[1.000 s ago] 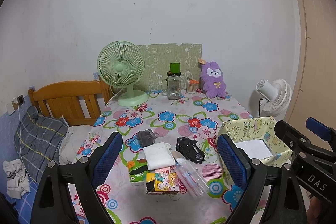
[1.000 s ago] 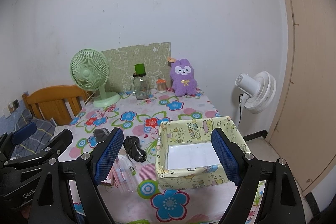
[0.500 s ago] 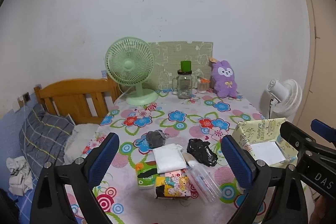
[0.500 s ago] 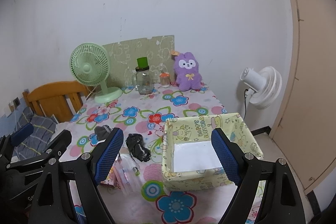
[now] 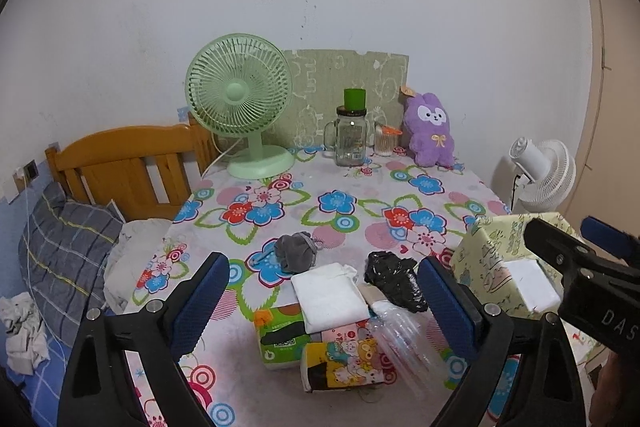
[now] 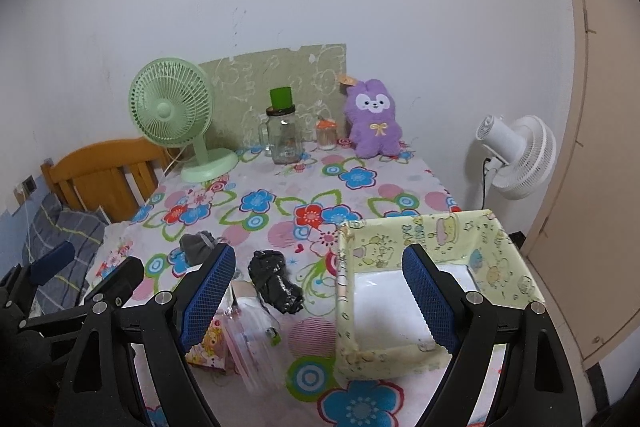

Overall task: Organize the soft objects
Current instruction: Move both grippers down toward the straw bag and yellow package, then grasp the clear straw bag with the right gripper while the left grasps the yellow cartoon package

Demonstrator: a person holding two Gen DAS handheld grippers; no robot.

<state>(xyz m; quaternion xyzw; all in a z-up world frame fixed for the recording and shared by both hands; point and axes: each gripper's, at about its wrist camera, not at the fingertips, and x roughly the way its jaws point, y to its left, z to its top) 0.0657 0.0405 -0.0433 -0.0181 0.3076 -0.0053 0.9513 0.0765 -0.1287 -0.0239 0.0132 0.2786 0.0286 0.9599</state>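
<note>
On the flowered table lie a grey cloth ball (image 5: 295, 251), a folded white cloth (image 5: 330, 297), a crumpled black bag (image 5: 394, 281) and tissue packs (image 5: 280, 337). A purple plush rabbit (image 5: 430, 129) sits at the back. A yellow fabric box (image 6: 420, 283) stands at the right front, holding nothing but its white base. My left gripper (image 5: 324, 301) is open and empty above the pile. My right gripper (image 6: 318, 299) is open and empty, over the box's left wall. The black bag (image 6: 276, 281) and grey cloth (image 6: 196, 247) also show in the right wrist view.
A green desk fan (image 5: 244, 107), a glass jar with a green lid (image 5: 351, 137) and a small jar stand at the back. A clear plastic bag (image 5: 400, 339) lies by the pile. A white floor fan (image 6: 516, 155) stands right, a wooden bed headboard (image 5: 128, 167) left.
Both grippers have drifted a little rightward and back, so the table objects shifted in view. Nothing on the table moved; both grippers stayed open.
</note>
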